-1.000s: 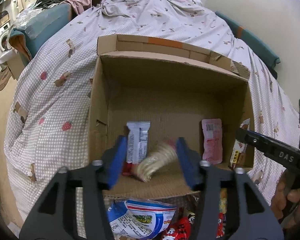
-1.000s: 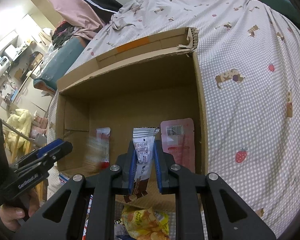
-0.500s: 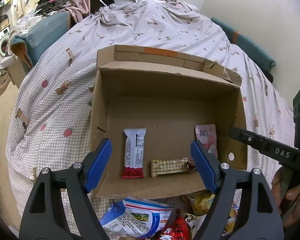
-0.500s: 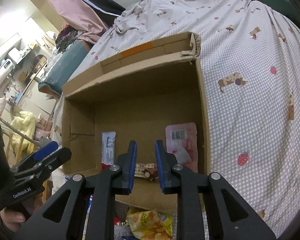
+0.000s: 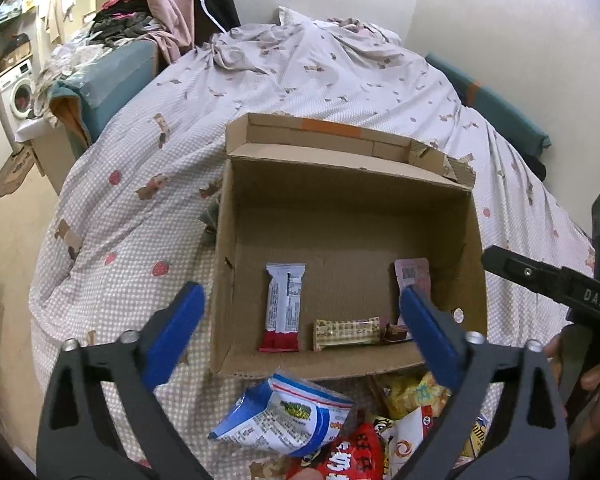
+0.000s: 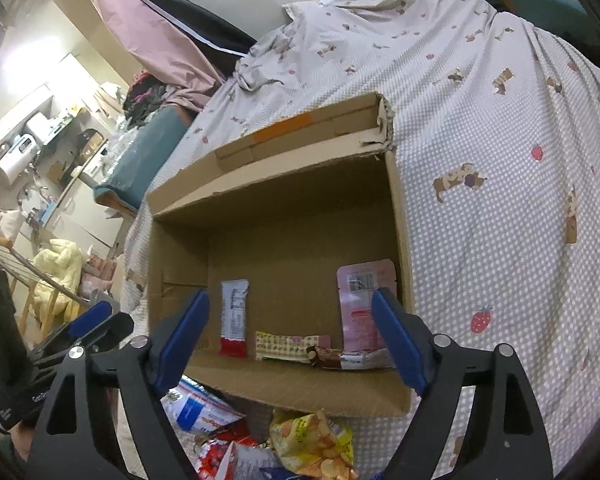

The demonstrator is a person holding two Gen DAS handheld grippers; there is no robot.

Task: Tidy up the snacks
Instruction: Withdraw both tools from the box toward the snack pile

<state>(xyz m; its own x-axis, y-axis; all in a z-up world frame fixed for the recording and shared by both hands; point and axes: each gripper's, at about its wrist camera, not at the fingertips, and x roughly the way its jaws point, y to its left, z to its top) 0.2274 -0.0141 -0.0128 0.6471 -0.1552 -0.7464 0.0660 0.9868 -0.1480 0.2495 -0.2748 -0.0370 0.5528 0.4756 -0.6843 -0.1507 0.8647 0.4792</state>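
Now both claws, left and right, have just been opening and stand wide, empty, above the cardboard box on the bed, where four snacks lie.

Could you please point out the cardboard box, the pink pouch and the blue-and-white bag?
cardboard box (image 5: 224, 280): left wrist view, left wall.
pink pouch (image 6: 360, 300): right wrist view, upper half.
blue-and-white bag (image 5: 284, 420): left wrist view, printed face.

The cardboard box is matt brown, rough and torn at one corner. Its snack wrappers shine like glossy plastic film (creased), and the bedsheet is soft printed cloth.
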